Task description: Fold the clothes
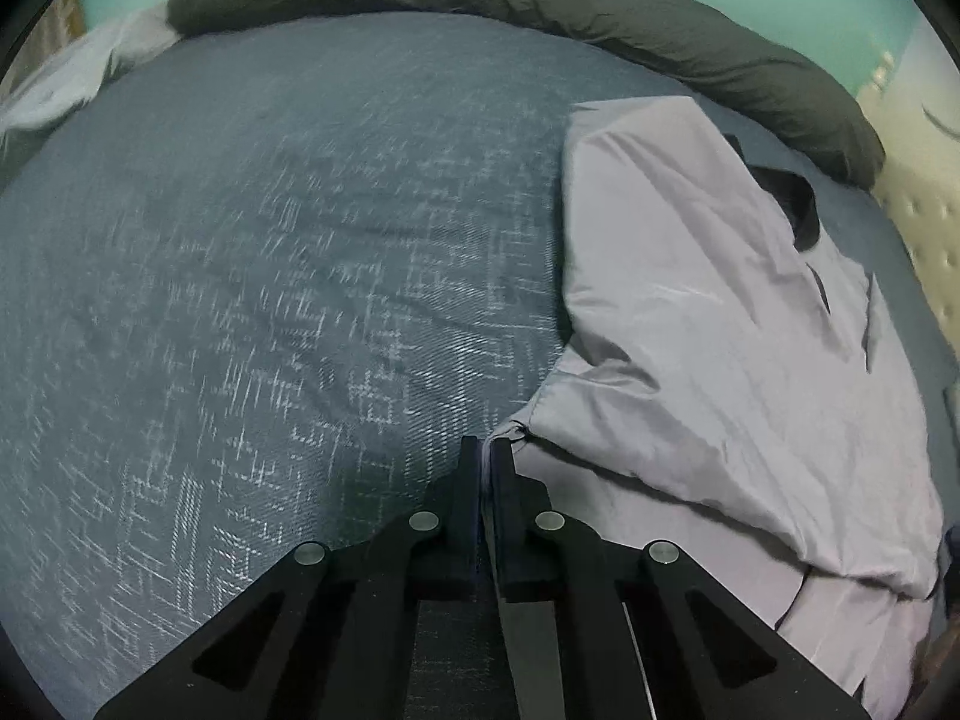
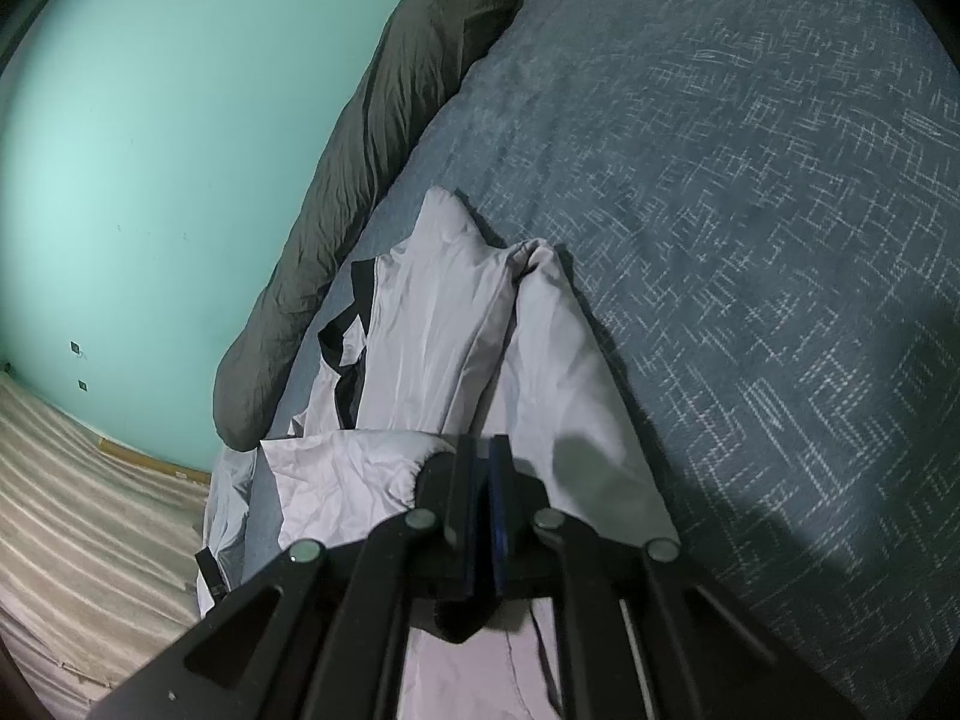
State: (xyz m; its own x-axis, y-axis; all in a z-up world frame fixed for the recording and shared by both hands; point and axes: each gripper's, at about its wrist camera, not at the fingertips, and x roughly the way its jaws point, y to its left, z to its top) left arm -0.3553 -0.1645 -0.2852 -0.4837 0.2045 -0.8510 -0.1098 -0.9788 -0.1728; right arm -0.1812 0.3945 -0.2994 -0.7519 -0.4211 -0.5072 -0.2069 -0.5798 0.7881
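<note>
Pale grey garment (image 1: 720,324) with black trim, lying on the blue-grey bedspread (image 1: 270,240) toward the side of the bed that the dark rolled duvet (image 1: 540,6) borders. One panel is doubled over the body of the garment, so it lies partly folded; the lower part spreads flatter toward the near edge of the bedspread.

Handling, as judged: the cloth looks thin, light and limp — it creases sharply and holds no shape of its own, so it will sag and drag from any single pinch. The faint sheen suggests a smooth weave that may slip from a shallow bite. Hems and corners, where the cloth is doubled and stitched, are the surest places to take hold.

Left gripper (image 1: 487,450): jaws closed, a stitched corner of the garment pinched between them, at the garment's edge farthest from the duvet. It is held low and nearly level over the bedspread.

Right gripper (image 2: 483,450): jaws drawn together above the garment — whether cloth lies between the pads cannot be told from this view. It is pitched down over the garment's near part, pointing along the duvet's length.
</note>
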